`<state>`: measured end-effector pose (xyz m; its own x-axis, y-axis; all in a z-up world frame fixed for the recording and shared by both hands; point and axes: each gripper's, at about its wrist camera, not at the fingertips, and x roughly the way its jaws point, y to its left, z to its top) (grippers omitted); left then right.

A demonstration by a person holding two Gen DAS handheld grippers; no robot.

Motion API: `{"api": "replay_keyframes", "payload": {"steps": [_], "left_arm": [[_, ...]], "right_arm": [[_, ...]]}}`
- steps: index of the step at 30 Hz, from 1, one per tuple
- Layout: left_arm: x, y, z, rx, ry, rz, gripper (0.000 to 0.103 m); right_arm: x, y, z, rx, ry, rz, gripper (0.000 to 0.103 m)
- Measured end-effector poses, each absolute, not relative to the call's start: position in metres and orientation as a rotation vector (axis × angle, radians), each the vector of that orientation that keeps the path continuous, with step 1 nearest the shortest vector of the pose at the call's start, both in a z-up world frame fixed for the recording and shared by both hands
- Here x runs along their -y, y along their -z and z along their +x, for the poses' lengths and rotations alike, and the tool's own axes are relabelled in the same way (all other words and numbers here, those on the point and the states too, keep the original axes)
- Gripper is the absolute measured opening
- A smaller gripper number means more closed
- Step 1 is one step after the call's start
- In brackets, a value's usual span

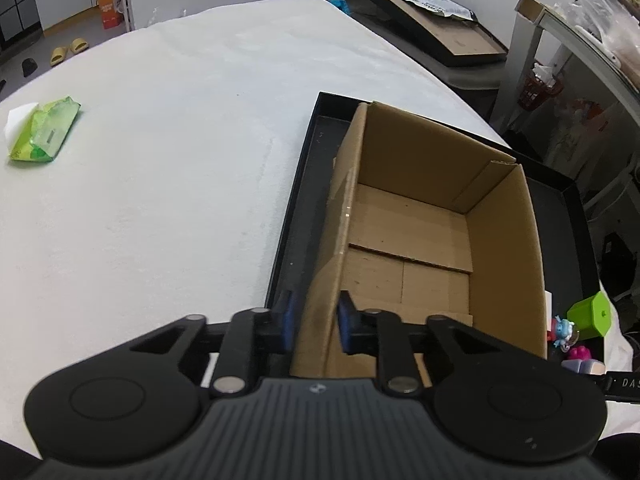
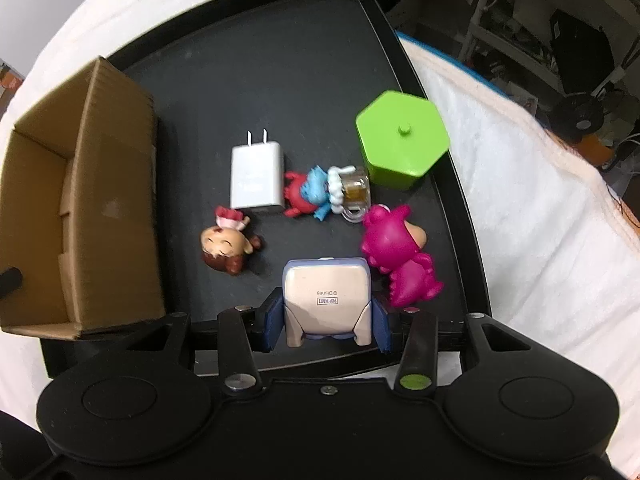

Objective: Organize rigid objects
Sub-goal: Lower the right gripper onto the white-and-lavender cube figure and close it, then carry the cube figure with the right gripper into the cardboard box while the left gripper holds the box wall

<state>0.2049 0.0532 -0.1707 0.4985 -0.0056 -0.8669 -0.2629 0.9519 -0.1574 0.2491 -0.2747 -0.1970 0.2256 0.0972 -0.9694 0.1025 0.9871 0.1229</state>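
Observation:
My left gripper (image 1: 314,326) is shut on the near left wall of an empty cardboard box (image 1: 420,216), which stands on a black tray (image 1: 304,184). My right gripper (image 2: 326,322) is shut on a cream and lilac Disney figure (image 2: 326,292), seen from its base, over the tray (image 2: 280,72). On the tray lie a white charger (image 2: 256,180), a red and blue figure with a clear mug (image 2: 320,194), a brown-haired doll figure (image 2: 226,244), a magenta bear figure (image 2: 400,256) and a green hexagonal box (image 2: 402,140). The cardboard box (image 2: 80,208) stands to their left.
The tray rests on a white cloth-covered table (image 1: 160,160). A green tissue pack (image 1: 44,130) lies far left on it. A black picture frame (image 1: 432,20) and shelving (image 1: 580,40) stand beyond the table's right edge.

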Motion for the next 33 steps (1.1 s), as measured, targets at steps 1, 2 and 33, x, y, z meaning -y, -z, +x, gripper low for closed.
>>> {"api": "replay_keyframes", "payload": {"steps": [1, 2, 33], "left_arm": [[-0.054, 0.172, 0.204, -1.042, -0.158, -0.288, 0.012], [-0.054, 0.172, 0.204, -1.038, -0.157, -0.286, 0.011], [-0.069, 0.171, 0.186, -1.038, -0.093, -0.396, 0.012]], "right_arm": [[0.274, 0.196, 0.249, -1.338, 0.004, 0.173, 0.043], [0.272, 0.193, 0.248, -1.329, 0.005, 0.173, 0.043], [0.178, 0.098, 0.230, -1.092, -0.130, 0.127, 0.043]]}}
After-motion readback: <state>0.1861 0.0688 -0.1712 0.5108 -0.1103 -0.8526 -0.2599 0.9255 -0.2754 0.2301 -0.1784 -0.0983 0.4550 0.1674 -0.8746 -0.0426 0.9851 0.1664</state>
